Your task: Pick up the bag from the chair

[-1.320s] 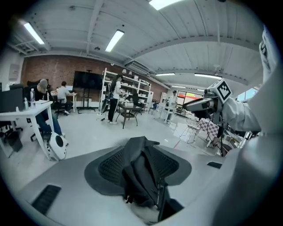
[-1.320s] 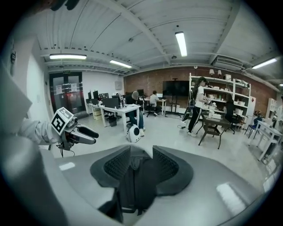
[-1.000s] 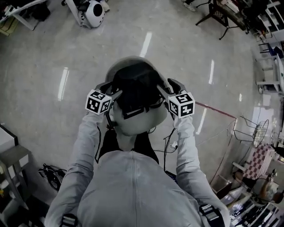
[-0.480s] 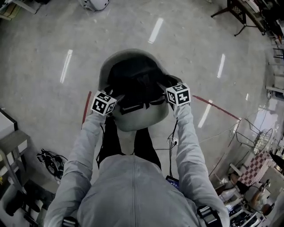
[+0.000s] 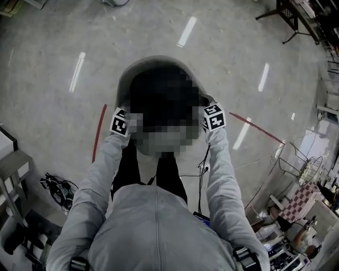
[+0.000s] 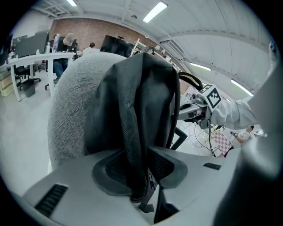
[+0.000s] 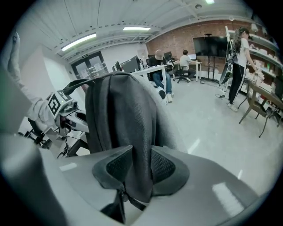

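Observation:
A black bag (image 6: 132,106) stands against the rounded grey chair back (image 5: 127,74); a mosaic patch covers most of it in the head view. My left gripper (image 5: 126,124) is at the bag's left side, shut on a fold of its black fabric (image 6: 136,170). At the bag's right side my right gripper (image 5: 207,118) is shut on another fold (image 7: 138,172). In the right gripper view the bag (image 7: 119,114) hangs upright, with the left gripper (image 7: 62,110) behind it. The right gripper (image 6: 204,105) shows beyond the bag in the left gripper view.
Red tape lines (image 5: 98,135) cross the shiny floor. A grey shelf (image 5: 11,177) and cables (image 5: 55,190) lie at the left, clutter and a checked cloth (image 5: 299,198) at the lower right. A dark chair (image 5: 288,16) stands top right. People (image 7: 157,66) sit at desks; one stands (image 7: 239,53).
Both grippers stay at the bag's sides, the marker cubes barely shifting. The head view has slid, bringing a red floor line into sight at the left.

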`<move>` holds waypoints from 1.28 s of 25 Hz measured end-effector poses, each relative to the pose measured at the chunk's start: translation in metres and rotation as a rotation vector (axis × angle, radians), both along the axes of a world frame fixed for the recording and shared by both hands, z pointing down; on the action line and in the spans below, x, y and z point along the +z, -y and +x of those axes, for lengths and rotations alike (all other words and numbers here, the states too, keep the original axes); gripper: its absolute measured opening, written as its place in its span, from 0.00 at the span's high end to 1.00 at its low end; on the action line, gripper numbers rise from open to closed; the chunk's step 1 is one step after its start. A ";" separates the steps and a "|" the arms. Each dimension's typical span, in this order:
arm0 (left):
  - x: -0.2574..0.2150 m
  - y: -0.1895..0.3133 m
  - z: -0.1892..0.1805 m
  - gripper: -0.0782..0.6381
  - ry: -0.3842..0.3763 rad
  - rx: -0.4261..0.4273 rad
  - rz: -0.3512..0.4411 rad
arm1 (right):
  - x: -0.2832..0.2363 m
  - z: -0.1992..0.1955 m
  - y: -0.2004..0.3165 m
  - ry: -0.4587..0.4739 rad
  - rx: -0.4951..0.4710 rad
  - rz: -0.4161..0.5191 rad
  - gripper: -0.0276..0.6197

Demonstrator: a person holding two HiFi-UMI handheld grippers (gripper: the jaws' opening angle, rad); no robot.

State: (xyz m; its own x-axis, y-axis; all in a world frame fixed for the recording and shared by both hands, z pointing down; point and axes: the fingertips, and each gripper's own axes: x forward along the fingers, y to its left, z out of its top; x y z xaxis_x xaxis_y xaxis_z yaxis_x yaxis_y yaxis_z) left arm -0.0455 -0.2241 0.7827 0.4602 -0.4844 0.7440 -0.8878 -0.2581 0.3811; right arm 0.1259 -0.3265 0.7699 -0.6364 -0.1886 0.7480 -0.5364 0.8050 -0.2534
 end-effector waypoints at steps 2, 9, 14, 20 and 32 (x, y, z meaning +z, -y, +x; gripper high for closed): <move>-0.001 -0.001 0.002 0.76 -0.011 0.002 -0.013 | -0.005 0.001 -0.006 -0.008 -0.017 -0.005 0.81; -0.025 -0.012 -0.008 0.83 -0.045 0.000 -0.001 | -0.040 -0.010 -0.030 0.036 -0.012 -0.026 0.87; -0.054 -0.017 -0.006 0.84 -0.039 0.035 0.043 | -0.071 -0.005 -0.044 0.048 0.005 -0.001 0.87; -0.112 -0.014 -0.015 0.84 -0.036 0.064 0.164 | -0.137 -0.011 -0.050 0.076 0.052 0.097 0.87; -0.274 0.019 -0.026 0.84 -0.090 0.040 0.488 | -0.295 -0.013 -0.039 0.161 0.179 0.336 0.87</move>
